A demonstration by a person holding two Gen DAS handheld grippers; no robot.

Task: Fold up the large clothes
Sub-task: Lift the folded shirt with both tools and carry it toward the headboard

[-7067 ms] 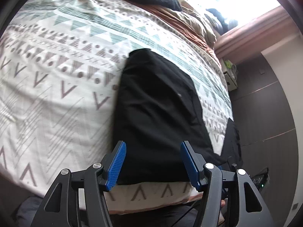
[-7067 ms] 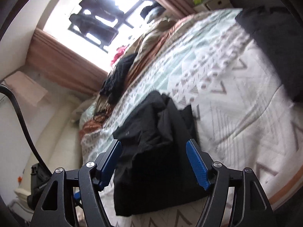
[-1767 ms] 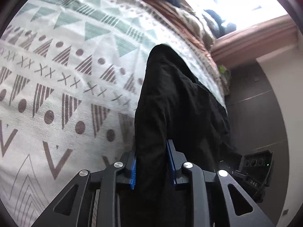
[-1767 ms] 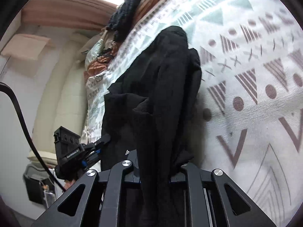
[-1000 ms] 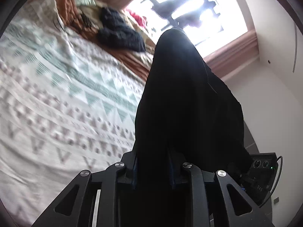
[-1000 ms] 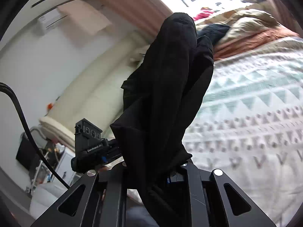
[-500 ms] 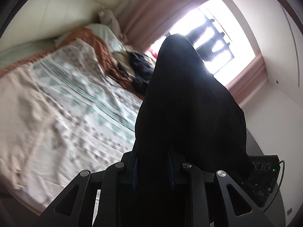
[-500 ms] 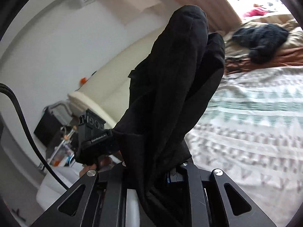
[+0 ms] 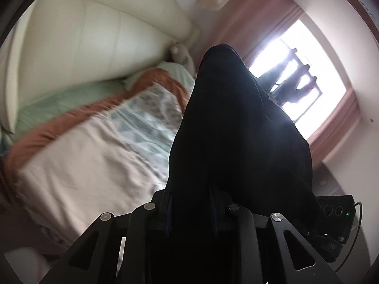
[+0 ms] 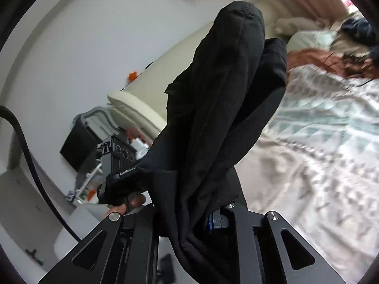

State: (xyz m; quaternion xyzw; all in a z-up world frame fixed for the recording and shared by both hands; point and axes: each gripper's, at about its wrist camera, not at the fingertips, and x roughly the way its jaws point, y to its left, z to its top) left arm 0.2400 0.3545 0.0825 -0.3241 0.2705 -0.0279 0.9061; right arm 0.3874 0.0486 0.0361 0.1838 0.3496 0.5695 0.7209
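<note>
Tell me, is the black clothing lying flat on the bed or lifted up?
Lifted up. The black garment stands bunched above both grippers, left gripper and right gripper, clear of the bed.

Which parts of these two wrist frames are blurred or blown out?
Left wrist: window blown out, black garment backlit to near silhouette, bed motion-smeared. Right wrist: patterned bedspread smeared, garment and gripper frame sharp; fisheye bends both edges.

White lettering "GenRobot" reads on the edge of the black box-shaped camera housing (image 10: 119, 157), right wrist view. Small pale characters on the black device casing (image 9: 331, 245), left wrist view, too small to read.
</note>
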